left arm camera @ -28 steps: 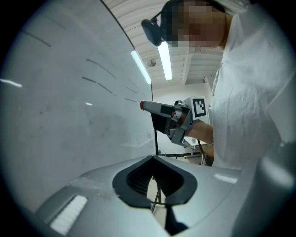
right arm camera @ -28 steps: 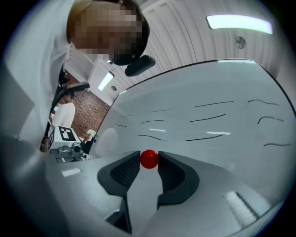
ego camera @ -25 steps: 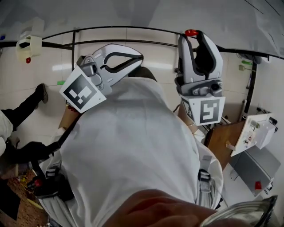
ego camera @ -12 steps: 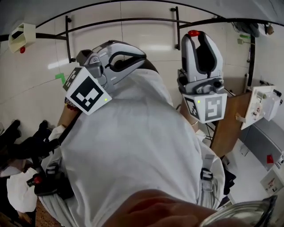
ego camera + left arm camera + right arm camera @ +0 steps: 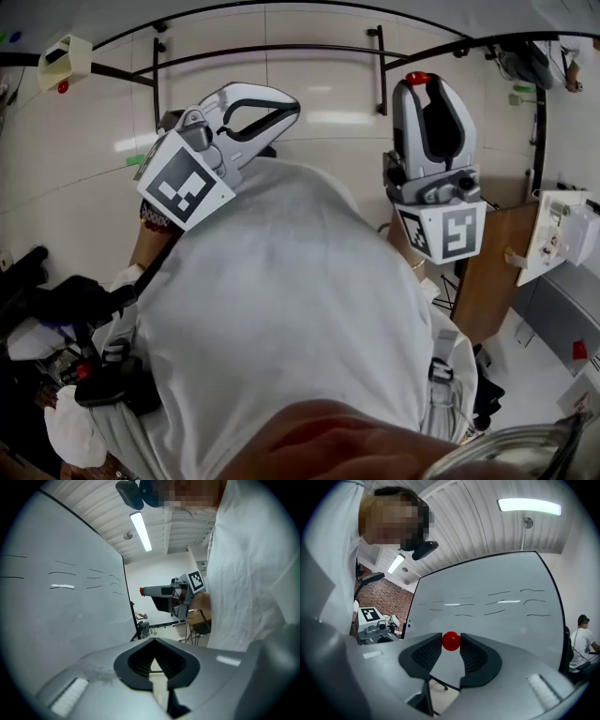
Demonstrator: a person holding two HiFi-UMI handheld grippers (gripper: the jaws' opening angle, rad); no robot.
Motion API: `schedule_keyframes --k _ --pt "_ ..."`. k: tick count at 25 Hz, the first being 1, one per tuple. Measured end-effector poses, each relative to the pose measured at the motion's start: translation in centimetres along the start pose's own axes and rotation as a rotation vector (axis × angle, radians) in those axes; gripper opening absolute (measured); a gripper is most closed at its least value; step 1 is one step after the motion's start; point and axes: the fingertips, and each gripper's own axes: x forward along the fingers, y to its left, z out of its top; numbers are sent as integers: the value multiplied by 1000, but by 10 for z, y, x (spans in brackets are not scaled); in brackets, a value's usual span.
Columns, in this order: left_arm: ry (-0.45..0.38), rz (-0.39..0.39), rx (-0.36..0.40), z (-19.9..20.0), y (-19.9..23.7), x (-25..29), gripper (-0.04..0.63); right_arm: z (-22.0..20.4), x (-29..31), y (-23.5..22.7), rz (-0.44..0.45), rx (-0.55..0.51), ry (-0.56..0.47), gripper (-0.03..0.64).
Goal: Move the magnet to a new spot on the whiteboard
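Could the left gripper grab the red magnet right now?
Probably not: the right gripper pinches the red magnet between its jaws, and the left gripper is shut and held apart from it.

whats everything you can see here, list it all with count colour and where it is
whiteboard: one, white with thin dark strokes, ahead of both grippers
round red magnet: one, red, seen against the whiteboard, held between two jaws
ceiling strip lights: two, white, overhead
brick wall: one, reddish brown, past the whiteboard's left edge
wooden tabletop: one, brown, right side of the head view
background person: one, white top, far right of the right gripper view
person's white shirt: one, white, fills the middle of the head view
left gripper: one, grey, jaws together, nothing between them
right gripper: one, grey, jaws shut on the magnet
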Motion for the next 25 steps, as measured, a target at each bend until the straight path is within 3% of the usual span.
schedule_keyframes --k 2,5,7,15,20,25 --pt "21 3 18 6 -16 12 5 2 -28 -8 -20 -10 7 121" --pt "62 47 113 20 -51 34 5 -6 -82 -27 -50 27 18 121" --pt "57 58 125 29 -75 43 5 -8 -105 -30 -39 40 23 121" --pt "34 110 -16 45 -140 48 5 -10 -172 -17 38 88 4 121" --pt "76 140 -132 31 -194 46 5 -25 -212 -1 92 147 7 121" --pt "70 169 -184 31 -217 32 5 -19 -234 19 114 169 -3 121"
